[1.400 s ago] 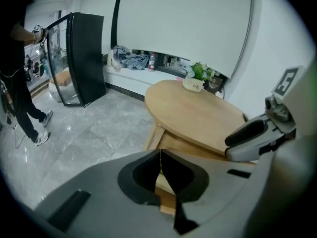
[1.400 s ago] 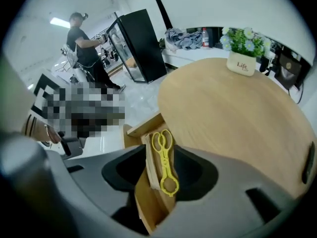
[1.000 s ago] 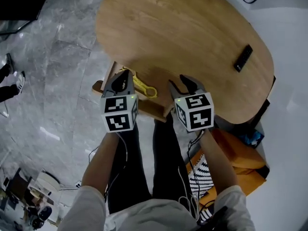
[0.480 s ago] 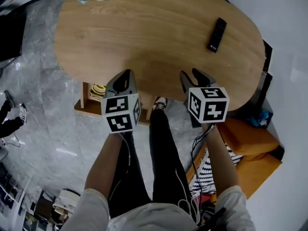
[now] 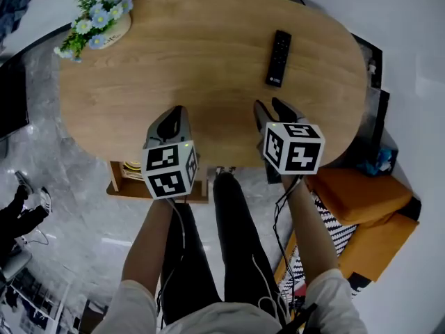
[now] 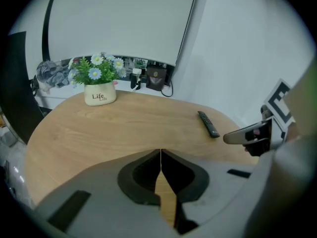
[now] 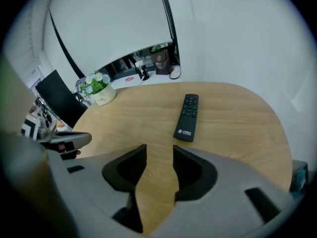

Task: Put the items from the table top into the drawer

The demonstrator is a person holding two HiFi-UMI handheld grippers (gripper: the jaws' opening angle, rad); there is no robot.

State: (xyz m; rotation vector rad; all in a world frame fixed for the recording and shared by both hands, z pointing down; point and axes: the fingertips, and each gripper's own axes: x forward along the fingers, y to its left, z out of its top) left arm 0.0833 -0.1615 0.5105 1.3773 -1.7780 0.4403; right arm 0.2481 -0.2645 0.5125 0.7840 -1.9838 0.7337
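Where a second ago your grippers hung right over the open drawer (image 5: 124, 188), you have now carried both sideways along the tabletop's (image 5: 208, 47) near edge. The drawer now shows below the left gripper (image 5: 176, 113), whose jaws are pressed together and empty. The right gripper (image 5: 270, 106) holds its jaws apart with nothing between them. The black remote (image 5: 279, 58) lies ahead of it, toward the far right edge.
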